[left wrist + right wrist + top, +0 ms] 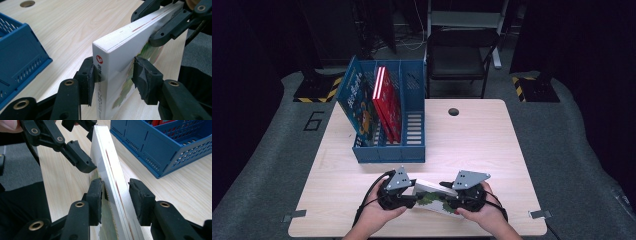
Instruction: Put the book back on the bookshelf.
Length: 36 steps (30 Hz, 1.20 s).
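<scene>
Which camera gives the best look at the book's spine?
The left gripper view: the book stands close up on edge, its spine with red logo and print facing the camera. The right gripper view shows its page edge; the high view shows it small, between both tongs.

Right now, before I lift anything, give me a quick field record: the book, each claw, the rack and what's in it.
book: white-edged book near the table's front edge, tilted up on one long edge between both claws
left claw: straddles the spine end; one pad touches, the other looks barely clear
right claw: straddles the other end; a small gap at one pad
rack: blue file rack behind the book, apart from it
rack contents: blue book and red book, both leaning
table: light wood
</scene>
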{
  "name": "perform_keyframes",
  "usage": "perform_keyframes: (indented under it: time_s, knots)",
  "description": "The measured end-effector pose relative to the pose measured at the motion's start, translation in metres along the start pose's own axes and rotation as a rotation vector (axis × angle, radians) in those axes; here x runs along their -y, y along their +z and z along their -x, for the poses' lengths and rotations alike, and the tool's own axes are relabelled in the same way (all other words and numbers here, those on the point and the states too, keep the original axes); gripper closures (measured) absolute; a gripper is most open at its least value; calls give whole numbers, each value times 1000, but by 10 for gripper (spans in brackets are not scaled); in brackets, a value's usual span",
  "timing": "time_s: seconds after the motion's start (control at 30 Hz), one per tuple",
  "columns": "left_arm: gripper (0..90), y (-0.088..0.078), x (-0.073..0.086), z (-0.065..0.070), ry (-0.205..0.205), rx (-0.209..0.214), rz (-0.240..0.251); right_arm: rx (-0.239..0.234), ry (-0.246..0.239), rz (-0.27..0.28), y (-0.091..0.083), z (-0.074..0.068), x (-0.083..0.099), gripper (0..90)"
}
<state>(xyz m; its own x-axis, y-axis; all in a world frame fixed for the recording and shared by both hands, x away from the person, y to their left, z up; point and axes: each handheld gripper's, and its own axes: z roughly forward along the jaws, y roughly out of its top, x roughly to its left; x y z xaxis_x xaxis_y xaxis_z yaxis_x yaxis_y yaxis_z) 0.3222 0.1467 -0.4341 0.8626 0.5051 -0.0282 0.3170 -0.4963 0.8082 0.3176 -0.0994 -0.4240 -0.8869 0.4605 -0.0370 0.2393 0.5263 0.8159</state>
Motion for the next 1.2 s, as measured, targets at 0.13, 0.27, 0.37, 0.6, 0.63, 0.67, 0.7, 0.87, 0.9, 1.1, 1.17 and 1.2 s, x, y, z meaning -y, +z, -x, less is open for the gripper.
perform_keyframes:
  time_s: [0.13, 0.27, 0.37, 0.6, 0.63, 0.67, 0.7, 0.87, 0.9, 1.1, 1.17, 1.2]
  knots:
    - [528, 2, 2, 0, -7, 3, -16, 11, -15, -11, 2, -2, -1, 612]
    - [516, 6, 5, -1, -13, 9, -39, -9, -7, -21, 2, -3, -1, 599]
    - [493, 9, 5, 1, -10, 18, -42, -1, -13, -26, 3, -4, -1, 591]
    - [409, 10, 1, 0, -19, 52, -10, -10, -16, -32, 3, -5, -1, 566]
    - [407, 10, 1, -1, -7, 49, -12, -7, -12, -34, 3, -6, -2, 558]
    - [407, 10, 0, 0, -14, 54, -6, -6, -20, -35, 3, -6, -2, 549]
    - [407, 10, -1, 0, -8, 52, -5, -3, -15, -40, 2, -6, -1, 543]
    - [406, 13, -2, -3, -12, 74, -7, -2, -2, -46, -5, -4, 4, 543]
    - [403, 14, -2, -3, -14, 80, -8, 2, 1, -45, -7, -3, 5, 542]
    - [392, 20, -4, -4, -10, 105, -12, -17, 64, -22, -17, 1, 15, 530]
    - [398, 21, -5, -4, -2, 106, -13, -17, 78, -17, -21, 4, 19, 524]
    - [406, 21, -5, -4, 1, 102, -14, -16, 84, -24, -24, 6, 22, 524]
